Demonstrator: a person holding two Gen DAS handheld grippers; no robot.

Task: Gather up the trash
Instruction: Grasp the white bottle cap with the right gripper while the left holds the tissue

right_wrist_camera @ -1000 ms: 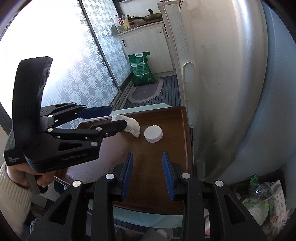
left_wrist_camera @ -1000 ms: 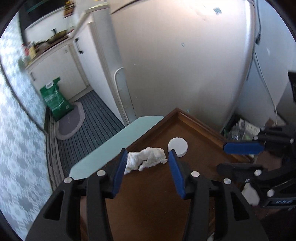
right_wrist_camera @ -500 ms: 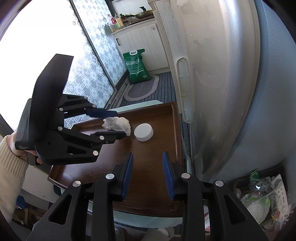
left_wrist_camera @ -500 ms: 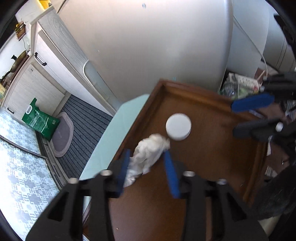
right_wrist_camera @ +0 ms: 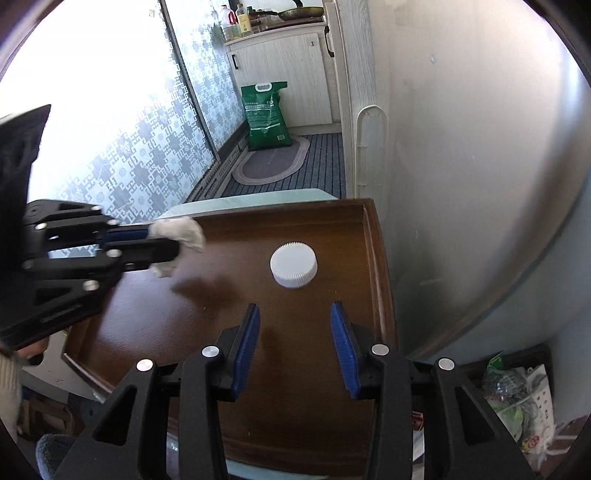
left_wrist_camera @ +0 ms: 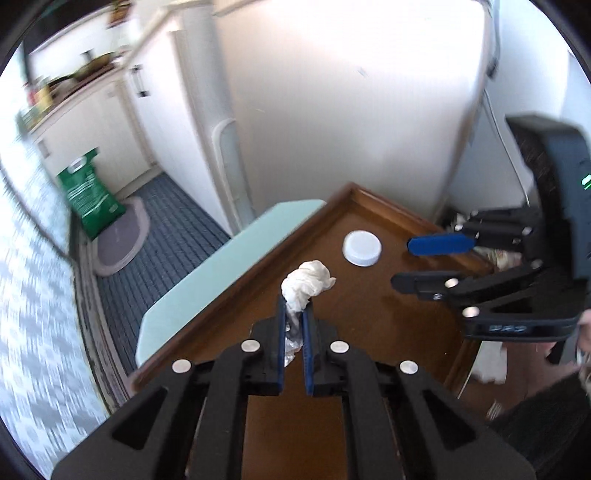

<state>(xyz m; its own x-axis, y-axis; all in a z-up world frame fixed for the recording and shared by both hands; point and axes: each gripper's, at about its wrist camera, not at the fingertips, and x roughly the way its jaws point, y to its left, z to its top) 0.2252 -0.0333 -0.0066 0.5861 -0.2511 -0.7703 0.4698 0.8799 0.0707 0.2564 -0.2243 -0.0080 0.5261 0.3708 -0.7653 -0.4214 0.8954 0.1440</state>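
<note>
The left gripper (left_wrist_camera: 294, 317) is clamped on the crumpled tissue (left_wrist_camera: 307, 282), held just above the brown table (right_wrist_camera: 229, 332); most of the wad bulges past the tips, so a jolt could probably shake it loose. The right gripper (right_wrist_camera: 294, 334) stands spread and empty, with the white cap (right_wrist_camera: 293, 264) just beyond it on the table. Farther off, a green bag (right_wrist_camera: 266, 112) sits on the floor; the trash basket (right_wrist_camera: 517, 391) lies low at right.

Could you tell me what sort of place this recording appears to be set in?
Most likely a home kitchen: a frying pan and bottles sit on a counter over white cabinets, and what looks like a refrigerator stands beside the wooden tray.
</note>
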